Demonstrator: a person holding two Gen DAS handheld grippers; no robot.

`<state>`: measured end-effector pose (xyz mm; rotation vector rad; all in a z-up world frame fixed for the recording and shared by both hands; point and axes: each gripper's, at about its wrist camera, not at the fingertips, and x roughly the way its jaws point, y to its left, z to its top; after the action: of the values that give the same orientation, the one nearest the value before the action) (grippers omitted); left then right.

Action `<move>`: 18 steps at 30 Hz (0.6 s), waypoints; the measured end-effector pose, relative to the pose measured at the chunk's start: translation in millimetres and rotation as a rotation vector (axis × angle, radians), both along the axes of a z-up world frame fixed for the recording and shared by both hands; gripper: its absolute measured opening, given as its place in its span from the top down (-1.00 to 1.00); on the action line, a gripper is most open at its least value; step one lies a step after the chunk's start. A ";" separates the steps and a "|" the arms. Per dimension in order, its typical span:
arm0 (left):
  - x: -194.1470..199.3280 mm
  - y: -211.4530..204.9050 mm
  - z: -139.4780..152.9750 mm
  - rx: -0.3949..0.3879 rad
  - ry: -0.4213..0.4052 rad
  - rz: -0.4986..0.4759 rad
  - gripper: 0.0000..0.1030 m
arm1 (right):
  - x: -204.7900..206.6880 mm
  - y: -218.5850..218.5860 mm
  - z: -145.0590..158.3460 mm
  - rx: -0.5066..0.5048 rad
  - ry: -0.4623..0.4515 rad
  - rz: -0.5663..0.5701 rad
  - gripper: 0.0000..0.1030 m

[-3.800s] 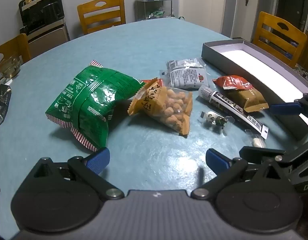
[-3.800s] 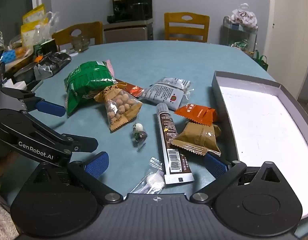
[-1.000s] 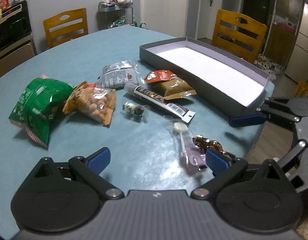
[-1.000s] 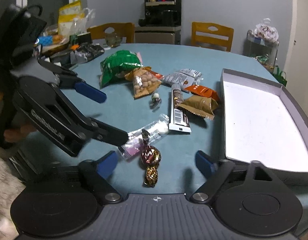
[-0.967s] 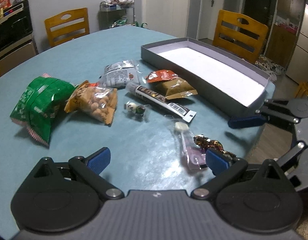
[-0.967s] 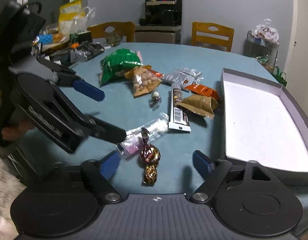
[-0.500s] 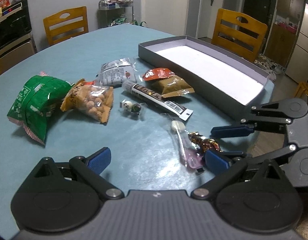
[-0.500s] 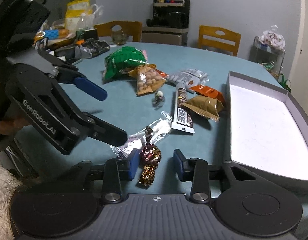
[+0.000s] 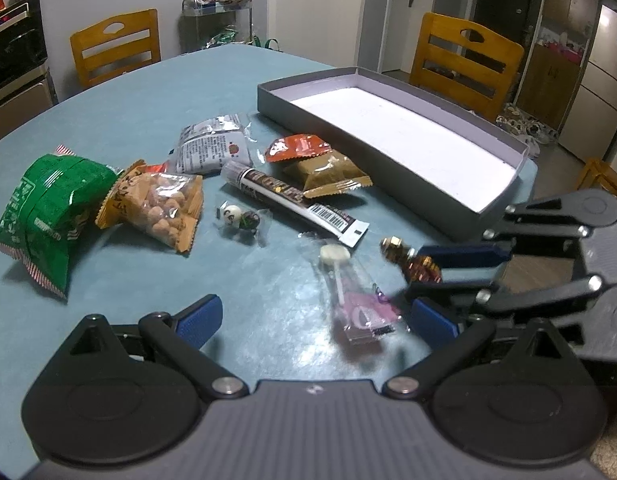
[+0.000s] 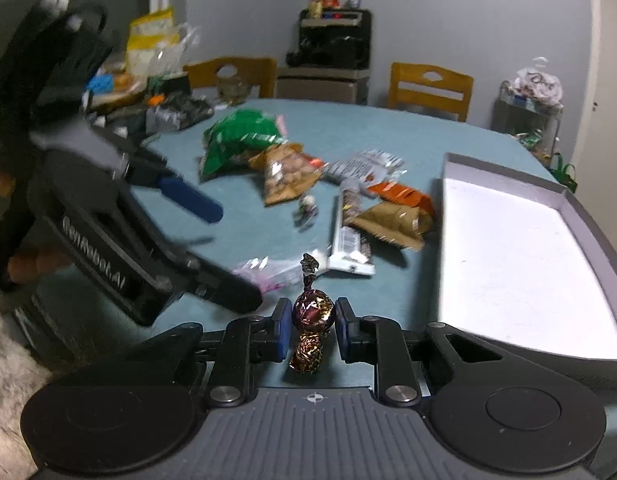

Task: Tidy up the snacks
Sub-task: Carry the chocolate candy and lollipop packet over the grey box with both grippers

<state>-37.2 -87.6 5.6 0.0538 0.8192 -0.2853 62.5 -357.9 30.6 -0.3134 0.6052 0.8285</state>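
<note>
Snacks [image 9: 164, 204] litter the blue table [image 9: 156, 92]; right hand-held gripper [image 10: 310, 322] pinches a foil candy [image 10: 313, 309], left [image 9: 314, 318] spread wide.

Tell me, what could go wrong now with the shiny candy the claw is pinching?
The right gripper pinches the small round foil-wrapped candy between its pads. Its wrapper looks slippery, so it might pop out and fall before reaching the gray box. A hard squeeze could squash it. The left gripper hangs open close by, over the lollipop, so the two grippers could bump.
</note>
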 end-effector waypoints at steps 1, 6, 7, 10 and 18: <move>0.3 -1.0 0.4 0.000 -0.005 0.000 -0.94 | 1.5 -3.4 2.3 0.013 -0.001 -0.008 0.52; 6.2 -12.7 -2.0 0.010 -0.008 -0.044 -0.70 | 6.8 -14.8 9.8 0.040 -0.012 -0.043 0.52; 7.8 -15.2 -3.7 0.012 -0.009 -0.051 -0.64 | 7.5 -16.4 10.6 0.044 -0.012 -0.048 0.52; 15.0 -23.0 -9.1 0.036 -0.015 -0.042 -0.44 | 11.0 -21.8 11.1 0.051 -0.011 -0.068 0.52; 28.1 -31.4 -17.5 0.036 -0.048 -0.026 -0.25 | 14.3 -28.0 11.1 0.067 -0.014 -0.093 0.52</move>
<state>-9.1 -118.9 -11.9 0.1044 0.7763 -0.2926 76.8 -385.9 41.7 -0.2284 0.5739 0.7548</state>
